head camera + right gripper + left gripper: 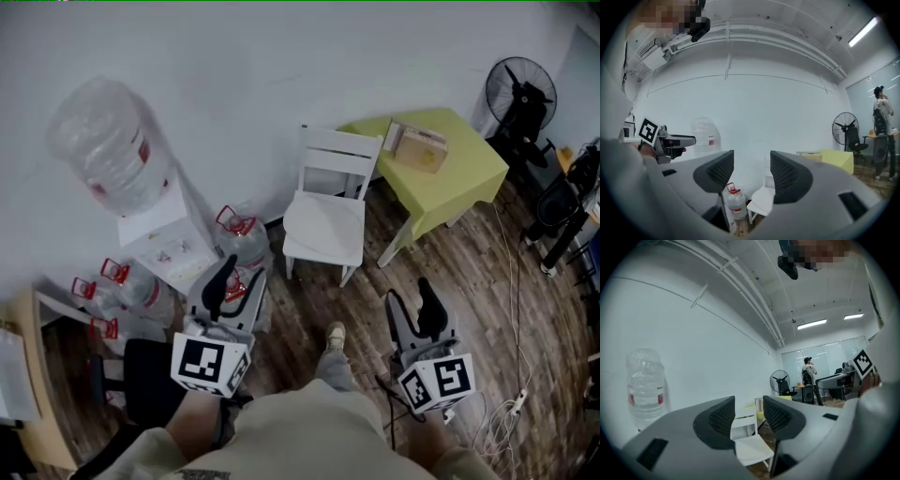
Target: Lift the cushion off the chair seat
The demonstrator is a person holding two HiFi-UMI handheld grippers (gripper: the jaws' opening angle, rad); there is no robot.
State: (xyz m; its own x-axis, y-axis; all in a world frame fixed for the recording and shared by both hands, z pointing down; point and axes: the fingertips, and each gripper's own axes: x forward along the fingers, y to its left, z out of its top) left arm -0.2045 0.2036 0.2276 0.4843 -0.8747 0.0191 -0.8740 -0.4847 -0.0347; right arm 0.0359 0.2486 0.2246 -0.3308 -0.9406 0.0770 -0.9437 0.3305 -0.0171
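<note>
Soft, even indoor light, rather dim; ceiling strip lights (812,324) glow in the upper right of both gripper views. The chair (325,225) casts only a faint shadow. The head view bends at its edges and darkens in the corners. Both gripper views are fisheye circles ringed with black, where the left gripper (749,416) and right gripper (752,171) loom soft-focused along the bottom

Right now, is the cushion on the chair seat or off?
On: the cushion lies flat on the white chair, nothing touching it.
</note>
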